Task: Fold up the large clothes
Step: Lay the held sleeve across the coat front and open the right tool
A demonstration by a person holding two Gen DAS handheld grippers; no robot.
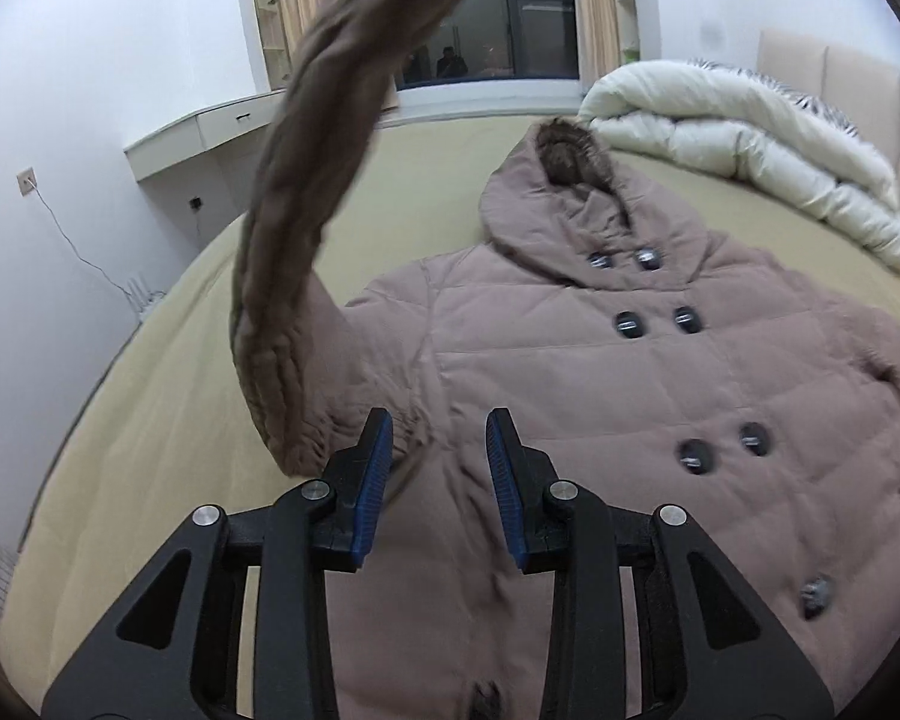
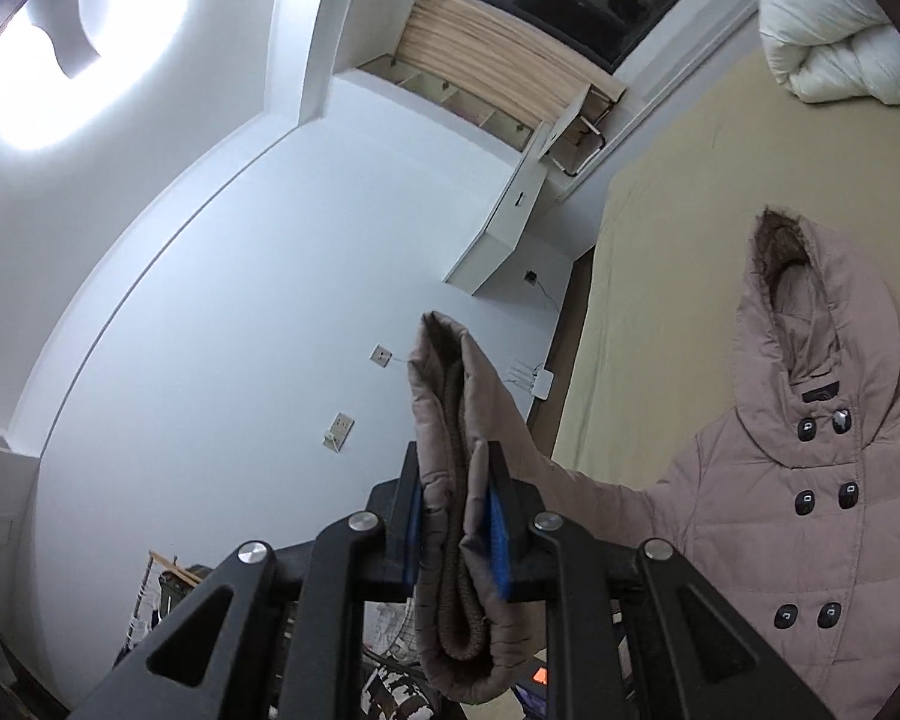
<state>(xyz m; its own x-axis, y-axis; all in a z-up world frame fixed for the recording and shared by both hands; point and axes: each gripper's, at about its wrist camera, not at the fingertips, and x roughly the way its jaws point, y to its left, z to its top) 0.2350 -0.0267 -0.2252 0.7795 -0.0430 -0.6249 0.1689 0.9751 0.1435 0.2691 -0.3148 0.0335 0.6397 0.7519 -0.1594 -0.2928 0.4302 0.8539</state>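
A dusty-pink hooded down jacket (image 1: 570, 372) lies front-up on the bed, buttoned with dark double buttons, its fur-trimmed hood (image 1: 570, 180) toward the far end. One sleeve (image 1: 294, 210) rises off the bed in a high arc. My right gripper (image 2: 456, 456) is shut on that sleeve's cuff (image 2: 450, 396), whose knitted inner band shows between the blue pads. My left gripper (image 1: 439, 420) hovers over the jacket near the armpit, open, with nothing pinched between its pads.
The jacket rests on a beige bed sheet (image 1: 150, 390). A rolled white duvet (image 1: 750, 150) lies by the headboard at the far right. A white desk (image 1: 210, 126) and a dark window stand beyond the bed, with wall sockets and cables at left.
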